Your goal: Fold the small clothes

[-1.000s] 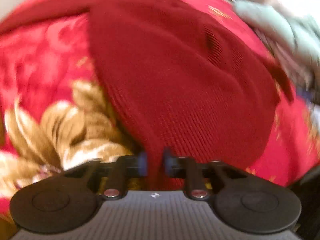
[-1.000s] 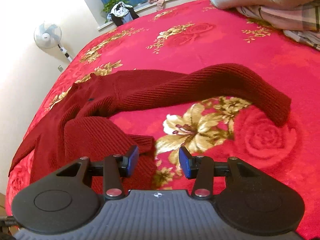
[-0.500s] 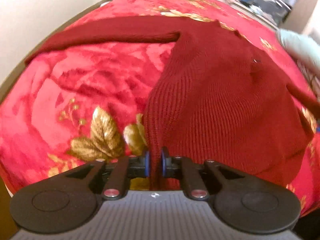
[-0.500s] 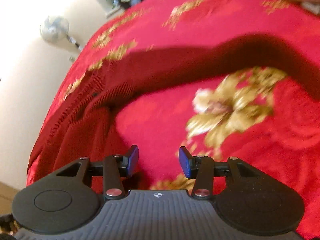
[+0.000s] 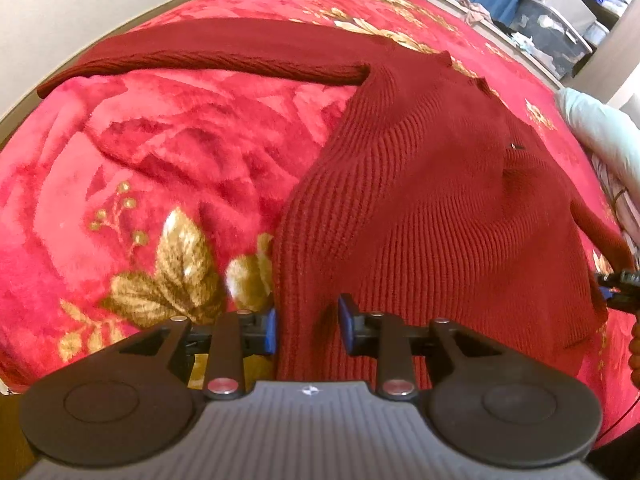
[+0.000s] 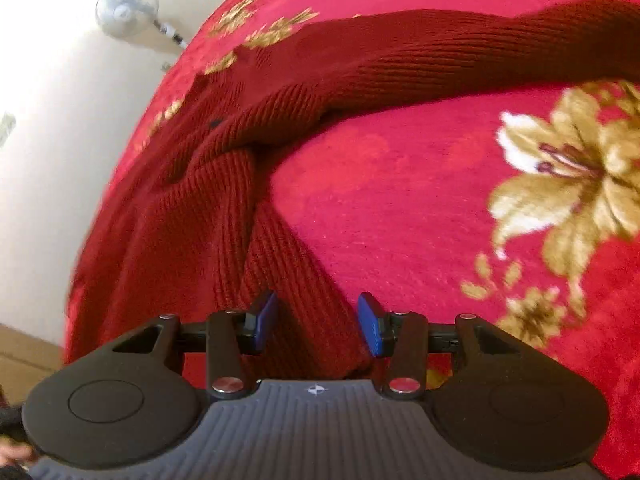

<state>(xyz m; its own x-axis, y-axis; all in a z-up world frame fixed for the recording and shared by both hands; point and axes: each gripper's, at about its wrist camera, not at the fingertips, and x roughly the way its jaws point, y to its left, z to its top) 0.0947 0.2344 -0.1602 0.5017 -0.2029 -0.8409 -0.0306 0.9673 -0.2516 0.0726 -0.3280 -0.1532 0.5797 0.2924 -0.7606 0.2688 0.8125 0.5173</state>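
A dark red ribbed knit sweater (image 5: pixel 420 184) lies on a red floral blanket (image 5: pixel 168 168), one sleeve (image 5: pixel 224 56) stretched to the far left. My left gripper (image 5: pixel 306 326) is open, its blue pads either side of the sweater's hem. In the right wrist view the sweater (image 6: pixel 192 216) lies bunched at the left, its other sleeve (image 6: pixel 460 60) running right. My right gripper (image 6: pixel 318 320) is open with a fold of the hem between its pads. The right gripper's tip (image 5: pixel 618 290) shows at the left view's right edge.
The blanket (image 6: pixel 420 208) covers a bed beside a pale wall. A standing fan (image 6: pixel 128 4) is by the wall. A pale green pillow (image 5: pixel 600 136) lies at the right. Blue curtains and storage bins (image 5: pixel 552 20) stand beyond the bed.
My left gripper has opened and let go of the sweater's hem. My right gripper has moved left and down so its open pads now straddle the sweater's hem.
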